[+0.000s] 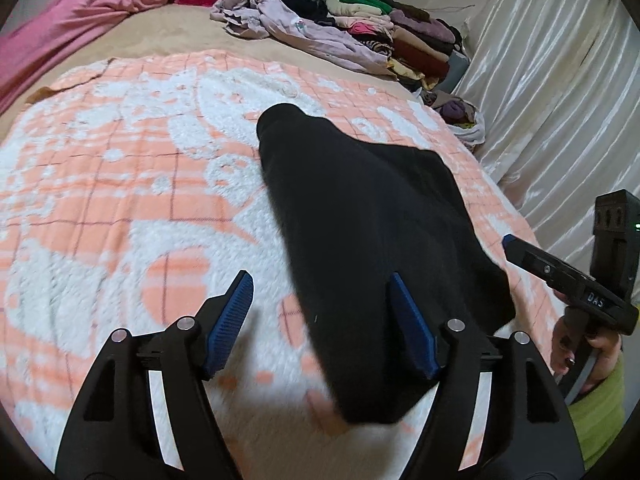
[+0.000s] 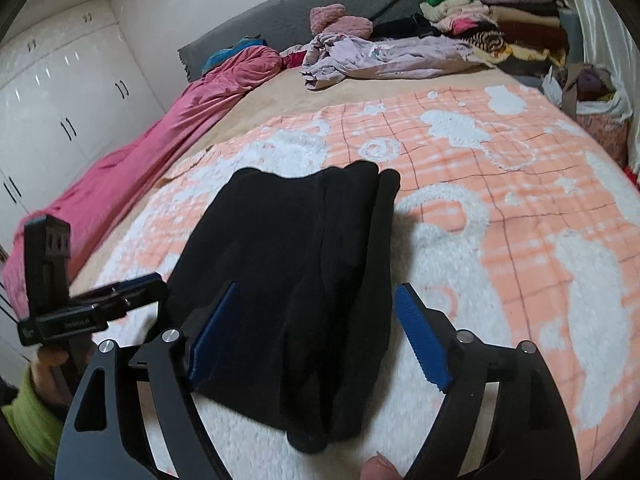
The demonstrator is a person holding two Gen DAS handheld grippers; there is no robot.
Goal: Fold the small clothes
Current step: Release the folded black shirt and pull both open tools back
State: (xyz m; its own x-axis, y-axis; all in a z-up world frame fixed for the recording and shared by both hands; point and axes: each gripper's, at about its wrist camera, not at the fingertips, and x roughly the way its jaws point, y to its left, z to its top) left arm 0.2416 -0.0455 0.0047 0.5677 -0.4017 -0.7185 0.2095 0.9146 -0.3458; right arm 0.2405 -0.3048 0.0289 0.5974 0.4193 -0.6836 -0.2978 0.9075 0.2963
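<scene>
A black garment [image 1: 372, 240] lies folded lengthwise on the orange-and-white blanket [image 1: 120, 200]; it also shows in the right wrist view [image 2: 304, 264]. My left gripper [image 1: 320, 296] is open and empty, hovering above the garment's near left edge. My right gripper [image 2: 316, 300] is open and empty, straddling the garment's near end from above. The right gripper shows at the right edge of the left wrist view [image 1: 568, 276]. The left gripper shows at the left of the right wrist view [image 2: 92, 304].
A stack of folded clothes [image 2: 504, 20] and a loose lilac garment [image 2: 384, 56] lie at the bed's far end. A pink cover [image 2: 140, 136] runs along the left side. A bag of clothes [image 2: 592, 96] sits at the right. White cupboards [image 2: 60, 100] stand left; a curtain [image 1: 552, 92] hangs right.
</scene>
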